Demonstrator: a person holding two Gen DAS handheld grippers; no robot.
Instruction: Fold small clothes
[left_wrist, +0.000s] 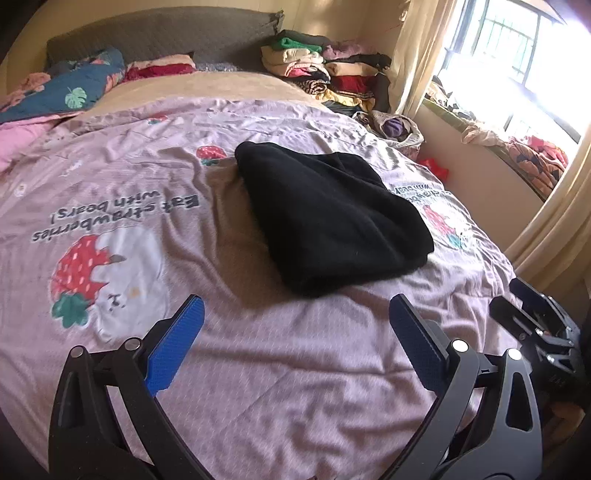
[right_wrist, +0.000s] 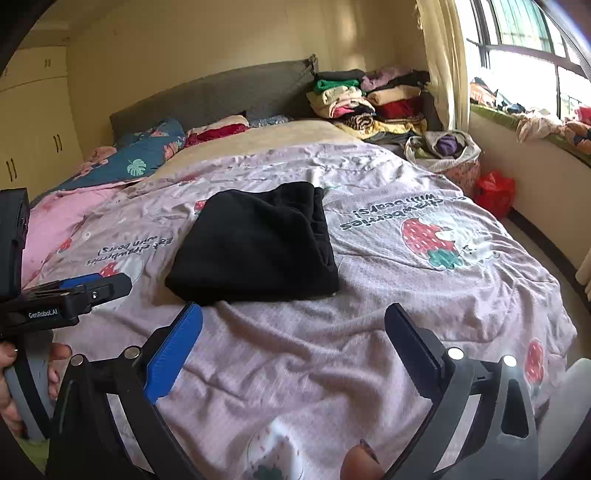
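In the left wrist view, the left gripper is seen at the bottom of the frame with its blue-padded fingers spread wide and nothing between them; only the bedspread lies beneath. In the right wrist view, the right gripper is likewise held with its fingers far apart and empty, above the same pinkish strawberry-printed bedspread. The folded black garment is found just beyond the fingertips, at the centre of the frame, lying flat on the bed and apart from both grippers; in the left wrist view it sits slightly right of centre. At the left edge of the right wrist view the other gripper is seen, gripped by a hand. A stack of folded clothes is piled at the upper right, next to the grey headboard. A blue leaf-patterned quilt lies at the left, and a red bag is seen on the floor at the right, below the window.
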